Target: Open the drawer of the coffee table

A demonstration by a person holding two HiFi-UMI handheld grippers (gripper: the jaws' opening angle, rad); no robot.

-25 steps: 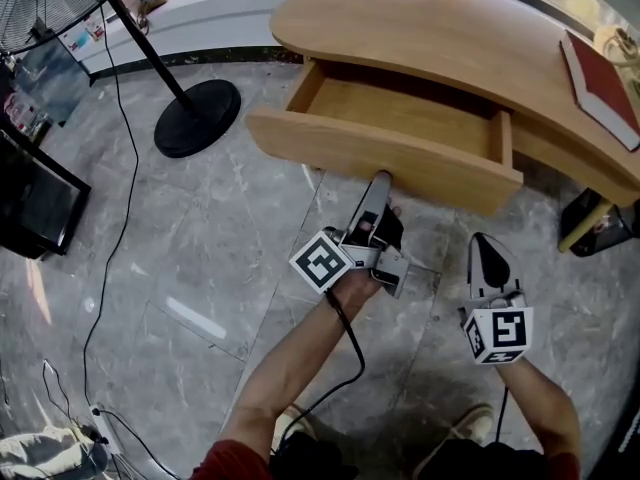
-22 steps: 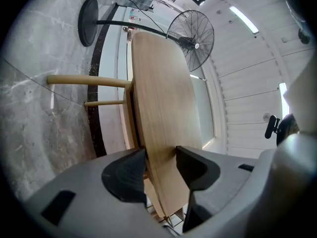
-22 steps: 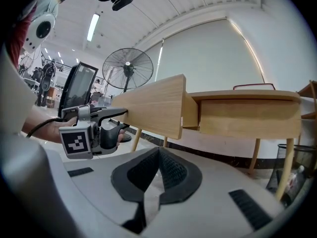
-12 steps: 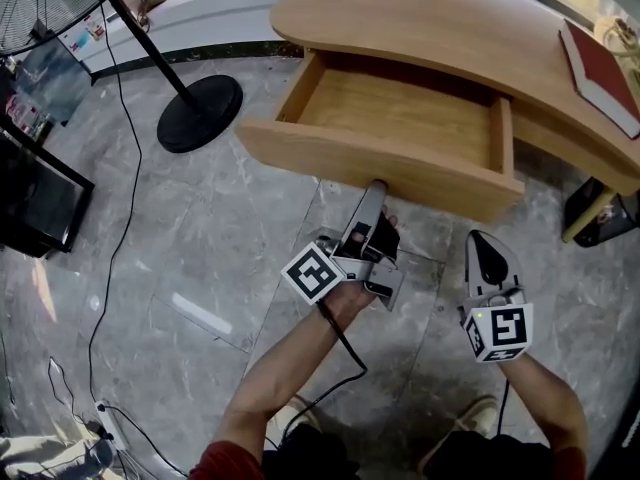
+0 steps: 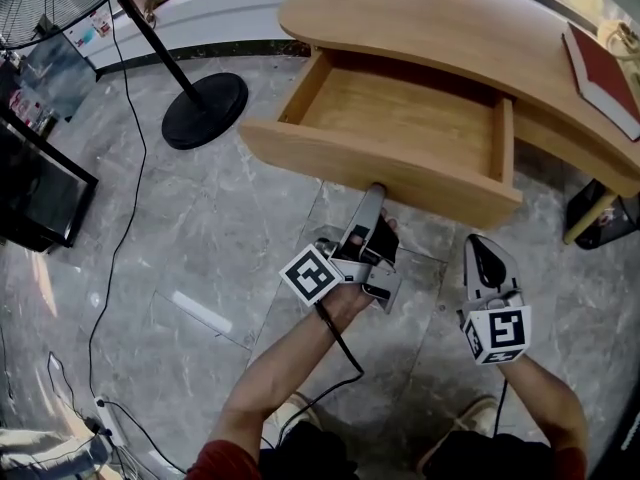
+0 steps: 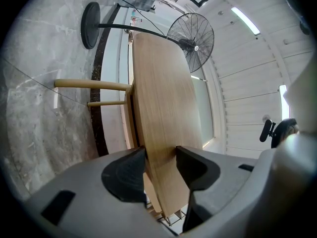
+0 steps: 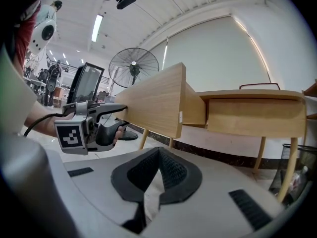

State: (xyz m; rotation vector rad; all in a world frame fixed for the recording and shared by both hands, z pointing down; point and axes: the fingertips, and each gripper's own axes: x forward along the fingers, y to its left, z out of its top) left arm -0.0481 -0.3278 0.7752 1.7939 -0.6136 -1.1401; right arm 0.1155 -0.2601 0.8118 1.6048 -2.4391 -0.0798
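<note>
The light wooden drawer (image 5: 400,118) of the curved light-wood coffee table (image 5: 430,23) stands pulled well out from under the table's front edge, towards the person. Its long front panel (image 5: 330,158) runs roughly parallel to that edge.

The left gripper (image 5: 376,192) reaches up to the lower edge of that panel, near the middle. In the left gripper view its jaws (image 6: 161,163) are closed on the panel, one dark pad (image 6: 126,175) pressed against each face of the board.

The right gripper (image 5: 480,243) hangs over the grey marble floor (image 5: 200,228), just short of the right end of the front panel and touching nothing. In its own view the jaws (image 7: 157,157) are pressed together with nothing between them.

A flat red book (image 5: 598,70) lies at the right end of the table top. A black pedestal fan's round base (image 5: 205,110) sits on the floor beyond the table's left end.
</note>
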